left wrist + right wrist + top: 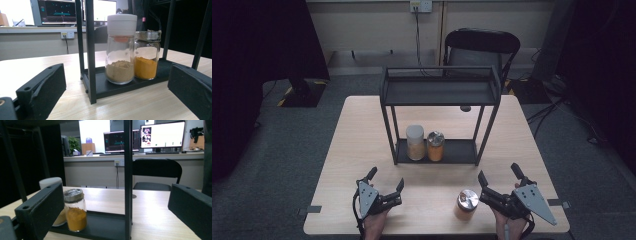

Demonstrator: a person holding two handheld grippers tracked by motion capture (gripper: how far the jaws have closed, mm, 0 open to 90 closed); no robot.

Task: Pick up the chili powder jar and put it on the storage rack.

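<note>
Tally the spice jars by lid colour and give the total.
White-lidded jar: 1, on the rack's lower shelf
Silver-lidded jars: 2, one on the lower shelf, one on the table beside the right gripper
Total: 3

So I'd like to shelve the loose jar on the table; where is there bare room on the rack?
The lower shelf is bare right of the silver-lidded jar, up to the right posts. The top shelf looks bare too. The left end is crowded by the white-lidded jar. The loose jar stands beside the right gripper.
</note>
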